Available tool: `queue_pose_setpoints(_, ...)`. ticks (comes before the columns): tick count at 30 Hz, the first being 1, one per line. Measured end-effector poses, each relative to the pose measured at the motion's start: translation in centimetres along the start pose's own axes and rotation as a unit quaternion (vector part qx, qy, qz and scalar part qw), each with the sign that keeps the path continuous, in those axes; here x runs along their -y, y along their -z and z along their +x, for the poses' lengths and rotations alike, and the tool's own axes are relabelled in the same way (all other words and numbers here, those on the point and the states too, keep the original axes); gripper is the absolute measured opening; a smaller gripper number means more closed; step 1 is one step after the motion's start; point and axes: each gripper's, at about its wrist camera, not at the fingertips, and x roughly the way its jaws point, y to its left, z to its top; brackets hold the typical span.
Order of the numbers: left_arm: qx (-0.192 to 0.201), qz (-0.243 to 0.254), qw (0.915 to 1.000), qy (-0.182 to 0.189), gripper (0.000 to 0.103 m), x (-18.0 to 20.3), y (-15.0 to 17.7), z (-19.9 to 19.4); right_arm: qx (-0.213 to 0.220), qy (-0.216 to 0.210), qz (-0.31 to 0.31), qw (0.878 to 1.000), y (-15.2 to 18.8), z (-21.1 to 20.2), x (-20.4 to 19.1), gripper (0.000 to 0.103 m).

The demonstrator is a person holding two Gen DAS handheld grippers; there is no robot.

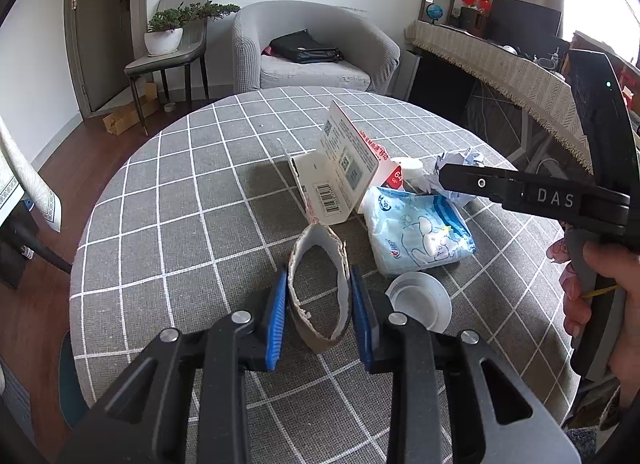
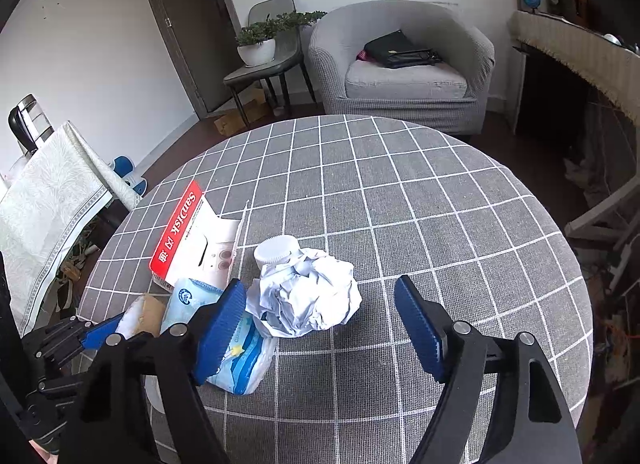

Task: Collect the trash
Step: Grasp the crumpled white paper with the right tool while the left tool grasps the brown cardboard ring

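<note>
Down in the left wrist view, the left tongs (image 1: pixel 320 296) stand narrow around a squashed cardboard tube (image 1: pixel 318 288) lying on the checked counter (image 1: pixel 180 192), one blue pad against each flank of the ring, so I judge it gripped or all but gripped. The tube lies near the near edge, its flattened opening stretched along a near-to-far line and its pointed end aimed far, toward a white card package (image 1: pixel 340 180) propped on edge. To do this step well, I would press across the short width as now, firmly enough that the soft card does not spring out, and lift straight up so the far tip clears the package. Right of the tube lie a blue tissue pack (image 1: pixel 420 232) and a white plastic lid (image 1: pixel 420 300); the right tongs (image 1: pixel 444 176) reach in from the right, over crumpled paper. In the right wrist view, those right tongs (image 2: pixel 320 328) are wide, holding nothing, with a crumpled paper ball (image 2: pixel 308 296) on the counter between the pads, nearer the left one. A white bottle cap (image 2: pixel 276 250) sits just beyond it. The ball is roughly round, with no clear long axis, so any squeeze should serve.
</note>
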Motion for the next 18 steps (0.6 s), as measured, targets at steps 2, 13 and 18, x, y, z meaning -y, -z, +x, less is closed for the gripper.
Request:
queue_pose_setpoints(2,0.003,-0.002,1.0000,0.002,0.032,-0.3,-0.1,-0.3,-0.001,-0.003,0.004,1.000,-0.1,0.2,0.2,0.073)
queue_pose_setpoints(13,0.025,-0.015,0.9996,-0.003,0.032,-2.2,-0.7,-2.4,0.007,0.008,-0.009,1.000,-0.5,0.0,-0.8,0.048)
queue_pose_setpoints(18,0.032,-0.024,0.9991,-0.011,0.032,-3.4,-0.5,-3.4,0.033,0.013,-0.013,0.999,-1.5,-1.0,-1.5,0.048)
